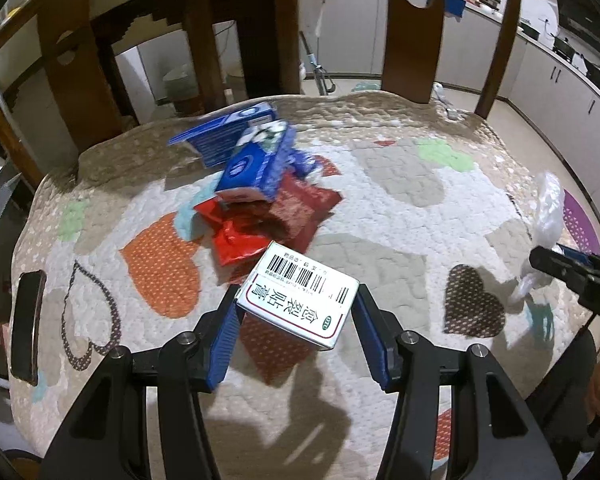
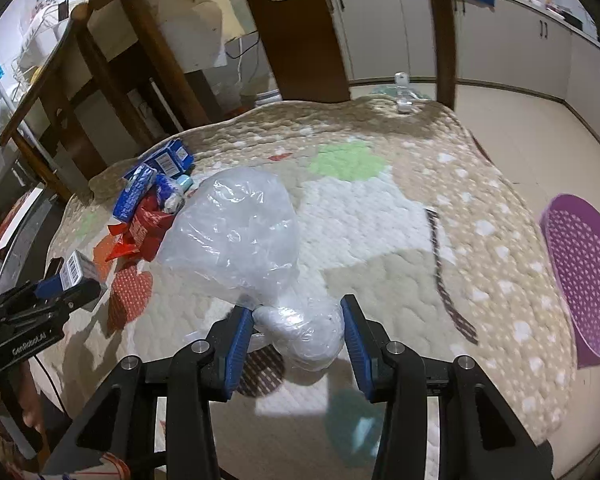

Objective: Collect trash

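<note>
Left tongs (image 1: 296,320) pinching a white barcode carton (image 1: 300,294) by tilted edges, right tongs (image 2: 298,330) clamping the clear plastic bag (image 2: 236,236) ahead: carton liable to twist free, bag neck to slip.

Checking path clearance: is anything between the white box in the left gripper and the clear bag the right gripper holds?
Nothing visible: only bare quilt lies between the white box, in the left gripper, and the clear bag, in the right gripper.
</note>
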`<state>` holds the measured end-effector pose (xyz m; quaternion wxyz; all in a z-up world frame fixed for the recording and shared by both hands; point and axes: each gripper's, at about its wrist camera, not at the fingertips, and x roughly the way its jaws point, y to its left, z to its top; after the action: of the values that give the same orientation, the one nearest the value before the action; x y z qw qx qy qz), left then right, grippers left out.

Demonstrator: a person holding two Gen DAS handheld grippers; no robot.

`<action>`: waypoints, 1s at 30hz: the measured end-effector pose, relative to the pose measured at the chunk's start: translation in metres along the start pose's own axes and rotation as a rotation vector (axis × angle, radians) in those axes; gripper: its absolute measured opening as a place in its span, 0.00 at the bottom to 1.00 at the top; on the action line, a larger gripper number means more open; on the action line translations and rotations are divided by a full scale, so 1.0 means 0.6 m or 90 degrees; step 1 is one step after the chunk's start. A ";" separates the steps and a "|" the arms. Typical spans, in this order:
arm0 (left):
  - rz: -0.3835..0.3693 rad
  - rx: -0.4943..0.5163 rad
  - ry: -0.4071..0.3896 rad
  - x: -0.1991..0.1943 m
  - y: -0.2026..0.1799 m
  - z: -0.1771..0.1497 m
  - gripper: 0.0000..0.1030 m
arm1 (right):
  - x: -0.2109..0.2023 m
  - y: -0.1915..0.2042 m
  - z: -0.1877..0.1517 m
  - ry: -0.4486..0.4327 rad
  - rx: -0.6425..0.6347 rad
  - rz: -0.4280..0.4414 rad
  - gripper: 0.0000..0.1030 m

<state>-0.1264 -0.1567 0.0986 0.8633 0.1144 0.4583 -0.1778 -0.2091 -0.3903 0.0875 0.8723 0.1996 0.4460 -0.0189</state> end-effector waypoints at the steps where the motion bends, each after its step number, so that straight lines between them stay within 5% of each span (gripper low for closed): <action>1: -0.003 0.004 -0.001 -0.001 -0.007 0.003 0.52 | -0.006 -0.005 -0.003 -0.002 0.003 -0.003 0.47; 30: -0.100 0.237 -0.018 0.041 -0.348 0.094 0.52 | -0.143 -0.232 -0.061 -0.095 0.171 -0.070 0.47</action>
<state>-0.1576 -0.3720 0.1022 0.8171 0.2332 0.4131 -0.3275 -0.3183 -0.5172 0.0898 0.8659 0.2880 0.3840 -0.1409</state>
